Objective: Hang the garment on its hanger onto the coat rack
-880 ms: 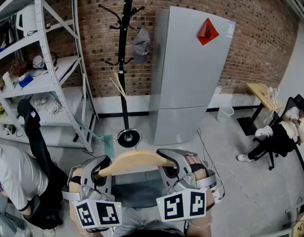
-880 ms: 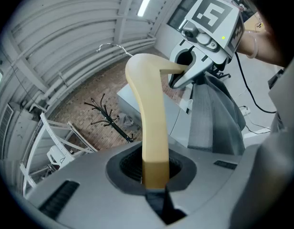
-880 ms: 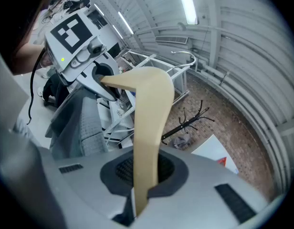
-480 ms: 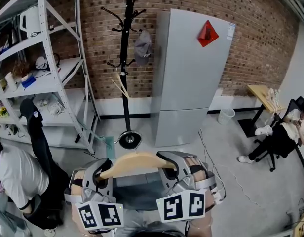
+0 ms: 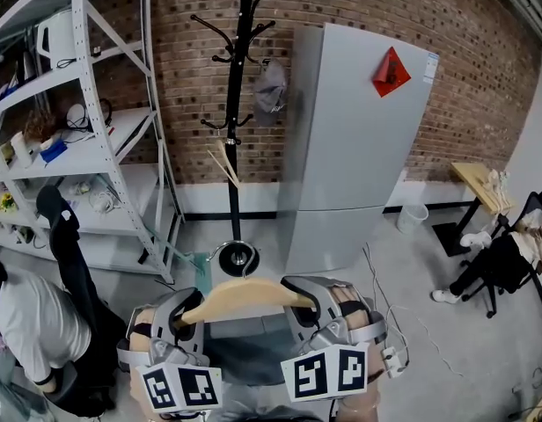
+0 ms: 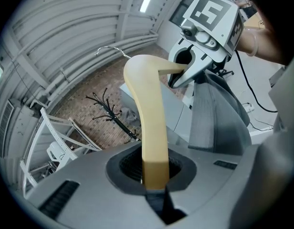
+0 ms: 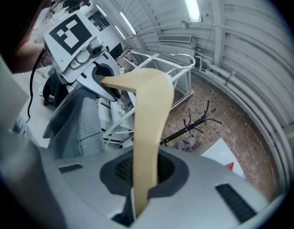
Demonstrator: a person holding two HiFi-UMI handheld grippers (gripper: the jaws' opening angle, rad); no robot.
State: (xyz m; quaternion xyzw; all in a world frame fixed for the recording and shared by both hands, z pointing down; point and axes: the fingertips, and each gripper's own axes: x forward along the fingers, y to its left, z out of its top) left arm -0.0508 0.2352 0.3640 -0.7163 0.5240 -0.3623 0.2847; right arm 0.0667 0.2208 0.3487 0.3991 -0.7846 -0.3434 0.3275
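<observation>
Left claw (image 5: 185,311) clamped on the left end of the pale wooden hanger (image 5: 245,294). Right claw (image 5: 304,299) clamped on its right end. Each gripper view shows the wood wedged between that claw's jaws. Hanger rides roughly level between them, grey garment (image 5: 243,345) draped beneath, thin wire hook (image 5: 245,273) standing up at mid-bar.

Change over the last second: the grip is the same, but the scene has slid. The black coat rack (image 5: 240,121) now sits nearer the centre of the head view and looks larger. The grey fridge (image 5: 350,148) beside it has shifted right. Reads as the person closing on the rack with the load.

Rack stands on the floor against the brick wall (image 5: 192,77), between the white metal shelving (image 5: 86,148) and the fridge. A grey cap (image 5: 271,90) already hangs on one right-hand peg.

Judgement: still the carry stage. The hook is well apart from any peg and low against them, so the hanger needs lifting and a free peg picking.
</observation>
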